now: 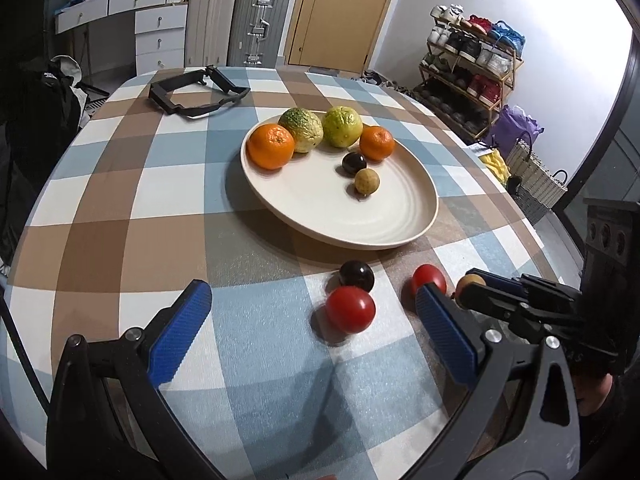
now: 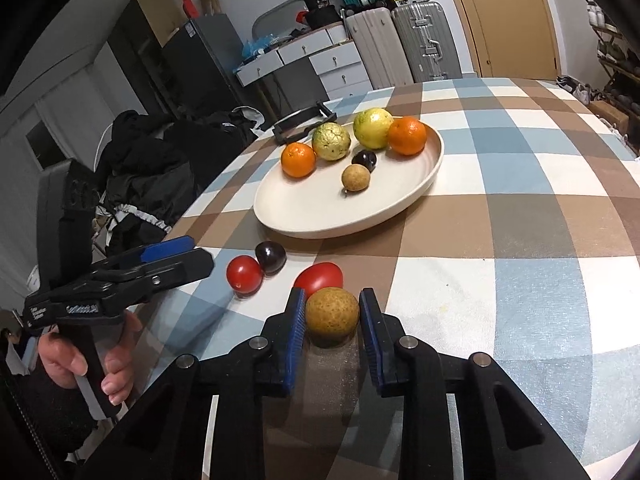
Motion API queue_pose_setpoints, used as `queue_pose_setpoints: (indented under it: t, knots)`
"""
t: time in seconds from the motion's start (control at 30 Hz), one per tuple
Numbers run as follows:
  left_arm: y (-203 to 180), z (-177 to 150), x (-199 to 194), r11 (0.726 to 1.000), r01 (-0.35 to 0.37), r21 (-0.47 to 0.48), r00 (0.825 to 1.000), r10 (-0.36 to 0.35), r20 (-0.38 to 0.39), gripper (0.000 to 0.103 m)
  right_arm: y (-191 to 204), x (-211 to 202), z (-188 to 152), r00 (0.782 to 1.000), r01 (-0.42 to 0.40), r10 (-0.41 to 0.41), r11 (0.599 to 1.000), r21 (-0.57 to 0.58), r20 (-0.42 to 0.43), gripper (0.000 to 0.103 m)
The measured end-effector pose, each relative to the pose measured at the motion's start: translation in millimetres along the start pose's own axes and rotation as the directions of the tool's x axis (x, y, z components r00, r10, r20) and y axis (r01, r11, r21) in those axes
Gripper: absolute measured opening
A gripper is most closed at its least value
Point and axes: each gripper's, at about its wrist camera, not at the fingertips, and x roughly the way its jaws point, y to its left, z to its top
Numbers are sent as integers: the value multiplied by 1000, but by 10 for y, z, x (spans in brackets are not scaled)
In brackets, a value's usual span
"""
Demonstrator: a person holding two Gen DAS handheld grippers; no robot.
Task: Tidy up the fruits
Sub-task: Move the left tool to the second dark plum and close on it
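Observation:
A cream plate [image 1: 384, 220] [image 2: 304, 216] holds two oranges, two yellow-green fruits, a dark plum and a small tan fruit. On the cloth in front lie a dark plum [image 1: 357, 275] [image 2: 270, 257] and two red tomatoes [image 1: 350, 309] [image 2: 244, 274], [image 1: 429, 278] [image 2: 320, 275]. My right gripper [image 2: 332, 312] [image 1: 468, 286] has its jaws around a brown round fruit [image 2: 332, 317] [image 1: 471, 282] on the table; small gaps show at both sides. My left gripper [image 1: 312, 308] [image 2: 192, 252] is open wide and empty, facing the nearer tomato.
A black frame-like object [image 1: 196, 92] [image 2: 304, 120] lies at the table's far edge. Suitcases, drawers and a door stand behind. A shoe rack [image 1: 472, 68] is to the right. Dark clothes [image 2: 160, 148] are piled left of the table.

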Motion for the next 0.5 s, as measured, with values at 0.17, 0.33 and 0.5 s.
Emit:
queue_pose_setpoints:
  t: [0.17,0.33,0.5]
  knots:
    - [-47,97,103,999,18,36,998,-16,-56,102,-13,-45,-4,1000,-15,15,1000,6,24,28]
    - [-97,216,248,997,19,74,993,-10,-121,98,-7,-78,-9,999,-32,32,1000,-1,39,28]
    - [-166,295,376,994,20,109,985,-1,-173,84,-8,-97,-16,998,-41,40,999,1,44,28]
